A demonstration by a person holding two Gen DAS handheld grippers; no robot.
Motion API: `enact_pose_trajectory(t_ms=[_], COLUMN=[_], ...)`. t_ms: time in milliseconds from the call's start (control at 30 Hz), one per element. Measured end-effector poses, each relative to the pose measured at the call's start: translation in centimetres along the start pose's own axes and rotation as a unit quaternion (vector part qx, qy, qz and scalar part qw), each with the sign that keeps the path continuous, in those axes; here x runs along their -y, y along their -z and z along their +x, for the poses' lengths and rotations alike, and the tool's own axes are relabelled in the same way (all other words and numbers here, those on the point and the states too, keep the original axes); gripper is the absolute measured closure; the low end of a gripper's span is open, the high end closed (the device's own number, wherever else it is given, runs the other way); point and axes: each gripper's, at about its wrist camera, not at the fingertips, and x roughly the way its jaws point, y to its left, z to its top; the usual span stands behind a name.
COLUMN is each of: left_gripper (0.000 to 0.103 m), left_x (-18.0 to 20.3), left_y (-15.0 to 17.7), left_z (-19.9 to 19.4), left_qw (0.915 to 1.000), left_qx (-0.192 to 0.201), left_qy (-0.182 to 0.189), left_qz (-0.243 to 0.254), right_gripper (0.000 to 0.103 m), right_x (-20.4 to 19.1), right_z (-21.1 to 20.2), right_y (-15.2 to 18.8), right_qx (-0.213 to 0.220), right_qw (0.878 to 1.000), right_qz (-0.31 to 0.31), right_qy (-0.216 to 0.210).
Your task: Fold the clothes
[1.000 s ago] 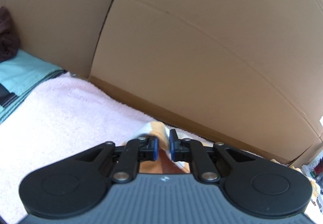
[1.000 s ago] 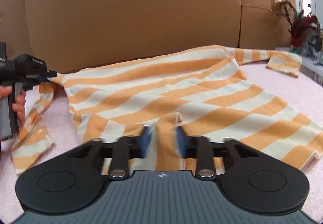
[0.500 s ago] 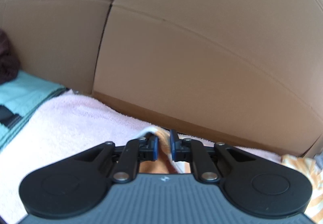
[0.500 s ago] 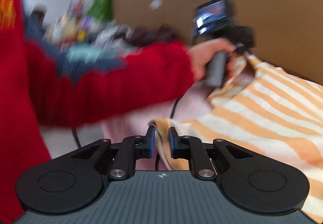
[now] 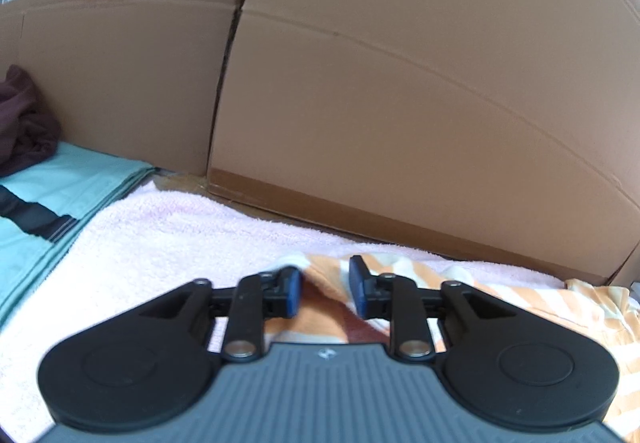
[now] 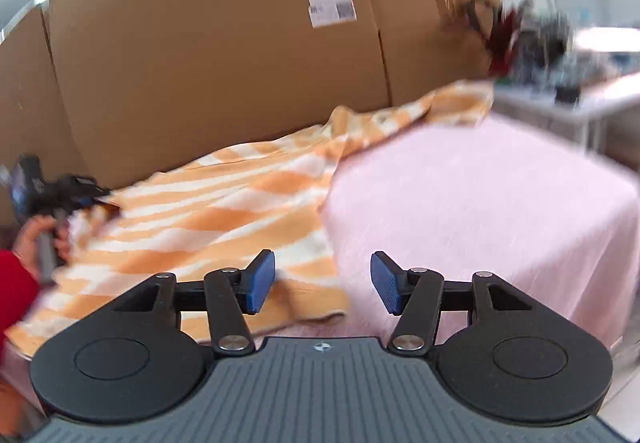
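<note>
An orange-and-white striped garment lies doubled over on the left half of a pink towel. My right gripper hovers over the garment's near corner with its jaws opening wide, and nothing is between the pads. At the far left a hand holds my left gripper at the garment's far corner. In the left wrist view the left gripper has its jaws opening. A bunched fold of the garment lies loose between its pads.
Big cardboard boxes wall off the back of the towel. A teal cloth and a dark maroon garment lie to the left. A red sleeve is at the left edge. Blurred clutter on a white table stands far right.
The right gripper carried the garment's hem across toward the left hand, and the garment now lies folded over. Both grippers' jaws have parted and let go of the cloth.
</note>
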Motion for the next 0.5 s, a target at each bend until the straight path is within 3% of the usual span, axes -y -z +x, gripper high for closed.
enact_pose_trajectory(t_ms=[33, 67, 100, 167, 233, 300, 400, 500], left_gripper=[0.068, 0.067, 0.068, 0.077, 0.081, 0.075, 0.057, 0.056], left_x=[0.2, 0.3, 0.4, 0.7, 1.1, 1.4, 1.7, 1.8], left_y=[0.0, 0.0, 0.0, -0.2, -0.5, -0.5, 0.7, 3.5], left_z=[-0.1, 0.1, 0.2, -0.4, -2.2, -5.5, -10.7, -15.3], left_qw=[1.0000, 1.0000, 0.9999, 0.9995, 0.9988, 0.9977, 0.9946, 0.9890], left_qx=[0.002, -0.001, -0.007, -0.012, -0.012, -0.012, -0.030, -0.061], left_qy=[0.000, 0.000, -0.003, -0.016, -0.011, 0.008, 0.040, 0.088], left_qz=[0.005, 0.009, 0.011, 0.025, 0.046, 0.066, 0.092, 0.102], right_gripper=[0.052, 0.065, 0.092, 0.092, 0.093, 0.093, 0.093, 0.091], right_x=[-0.2, -0.6, -1.3, -1.7, -0.5, 0.8, 2.8, 3.8], right_z=[0.3, 0.7, 1.2, 1.2, -0.5, -2.3, -4.8, -5.5], right_y=[0.4, 0.7, 0.8, 0.6, 0.3, 0.0, -0.6, -0.7], right_qx=[0.002, -0.001, -0.010, -0.012, -0.007, 0.013, 0.026, -0.018], right_qw=[1.000, 0.999, 0.998, 0.997, 0.997, 0.996, 0.994, 0.995], right_qz=[-0.002, -0.012, -0.043, -0.066, -0.035, -0.006, 0.018, 0.007], right_qy=[-0.020, -0.034, -0.033, -0.036, -0.069, -0.092, -0.103, -0.099])
